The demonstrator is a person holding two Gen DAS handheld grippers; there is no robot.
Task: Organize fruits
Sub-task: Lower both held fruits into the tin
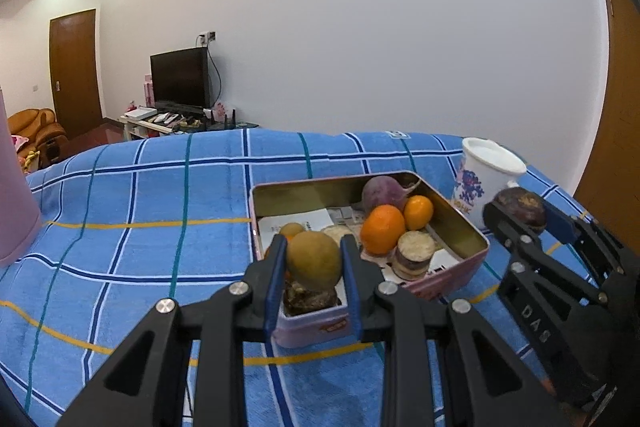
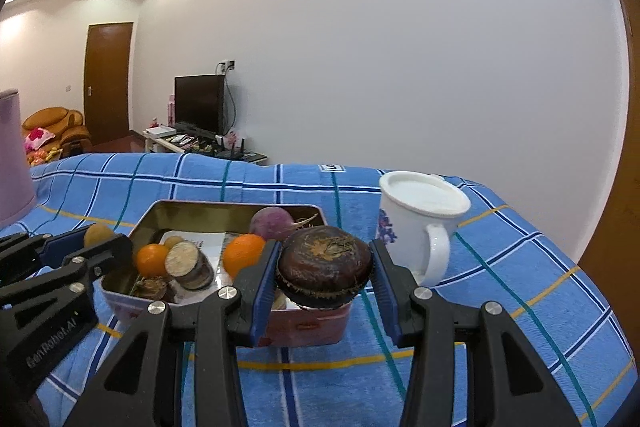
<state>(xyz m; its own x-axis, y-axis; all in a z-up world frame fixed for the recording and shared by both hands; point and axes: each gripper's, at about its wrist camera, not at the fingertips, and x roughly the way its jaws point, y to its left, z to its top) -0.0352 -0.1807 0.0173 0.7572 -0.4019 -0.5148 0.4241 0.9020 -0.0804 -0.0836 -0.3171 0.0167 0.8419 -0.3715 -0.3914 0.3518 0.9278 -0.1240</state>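
Observation:
A pink tin box (image 1: 460, 269) (image 2: 320, 327) sits on the blue checked cloth, holding two oranges (image 1: 382, 229) (image 2: 243, 253), a purple radish (image 1: 382, 191) (image 2: 272, 223), a cut round slice (image 1: 414, 253) (image 2: 188, 263) and other pieces. My left gripper (image 1: 314, 259) is shut on a small brown round fruit (image 1: 314, 259) above the box's near corner. My right gripper (image 2: 324, 267) is shut on a dark brown round fruit (image 2: 324, 265) (image 1: 520, 207) over the box's right end, beside the mug. Each gripper shows in the other's view.
A white mug (image 1: 486, 175) (image 2: 420, 219) with a lid and blue print stands right of the box. A pink container (image 1: 14, 195) (image 2: 12, 167) stands at the far left. Blue cloth (image 1: 140, 227) lies open left of the box. A TV and cabinet stand beyond.

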